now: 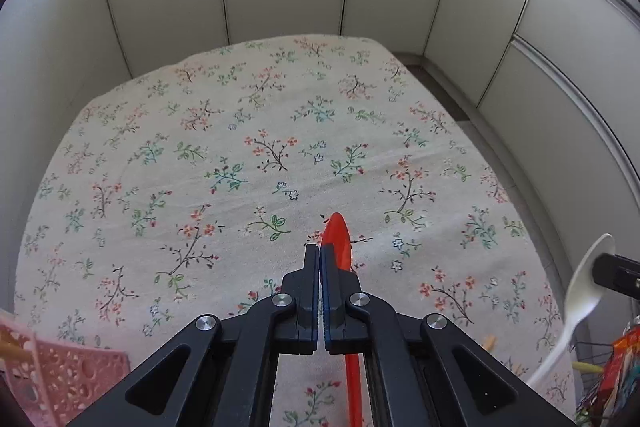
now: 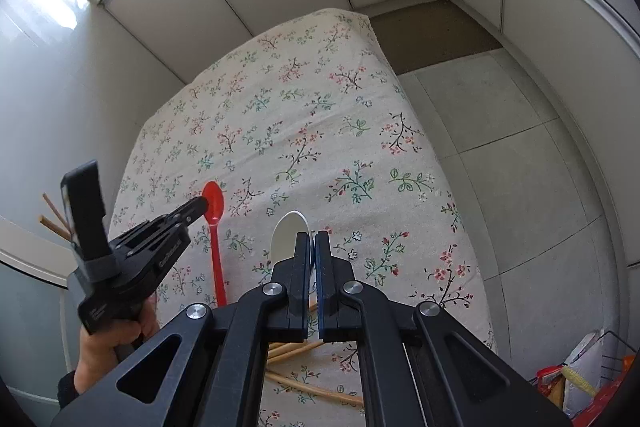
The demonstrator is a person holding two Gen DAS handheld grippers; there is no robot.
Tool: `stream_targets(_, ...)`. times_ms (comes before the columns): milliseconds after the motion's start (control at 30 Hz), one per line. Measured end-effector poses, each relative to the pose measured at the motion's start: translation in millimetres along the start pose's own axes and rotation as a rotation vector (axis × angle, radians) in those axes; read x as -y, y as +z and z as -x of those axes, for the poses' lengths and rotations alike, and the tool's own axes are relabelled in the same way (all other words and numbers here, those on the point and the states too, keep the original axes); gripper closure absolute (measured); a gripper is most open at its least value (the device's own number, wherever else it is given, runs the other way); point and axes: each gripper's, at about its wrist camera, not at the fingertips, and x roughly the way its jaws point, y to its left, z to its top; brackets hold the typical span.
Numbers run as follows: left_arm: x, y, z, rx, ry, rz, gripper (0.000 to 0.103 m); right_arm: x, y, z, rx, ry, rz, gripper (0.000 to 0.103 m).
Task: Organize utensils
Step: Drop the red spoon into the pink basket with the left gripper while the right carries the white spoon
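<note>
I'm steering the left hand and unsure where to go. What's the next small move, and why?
Probably carry the red spoon left toward the pink basket: the left gripper is shut on it and the basket sits at lower left.

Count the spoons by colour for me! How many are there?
Red spoon: 1, held in the left gripper
White spoon: 1, held in the right gripper
Total: 2 spoons
</note>
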Motion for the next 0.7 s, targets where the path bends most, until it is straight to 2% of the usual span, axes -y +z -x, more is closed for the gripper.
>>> stream_targets(267,4.7,-14.7,100.5,0.202,0.02,-0.026,0.103,-19.7,-7.3,27.6,0.095,0.012,0.022,0.101)
stream_targets(467,-9.7,-26.6,179.4,0.367,0.044,-0.008,0.103,-48.5,-16.3,52.7,0.182,0.055,0.046,0.101)
stream_targets(600,-34.8,-37.6,236.3,0.528,0.094,0.055,0.103,-74.4,-24.7,65.1,0.235,0.084,0.072,0.101)
stream_targets(700,-58.6,-43.7,267.6,0.65,0.167,0.113,0.102,-93.9,-30.7,70.4,0.267,0.108,0.099,0.101)
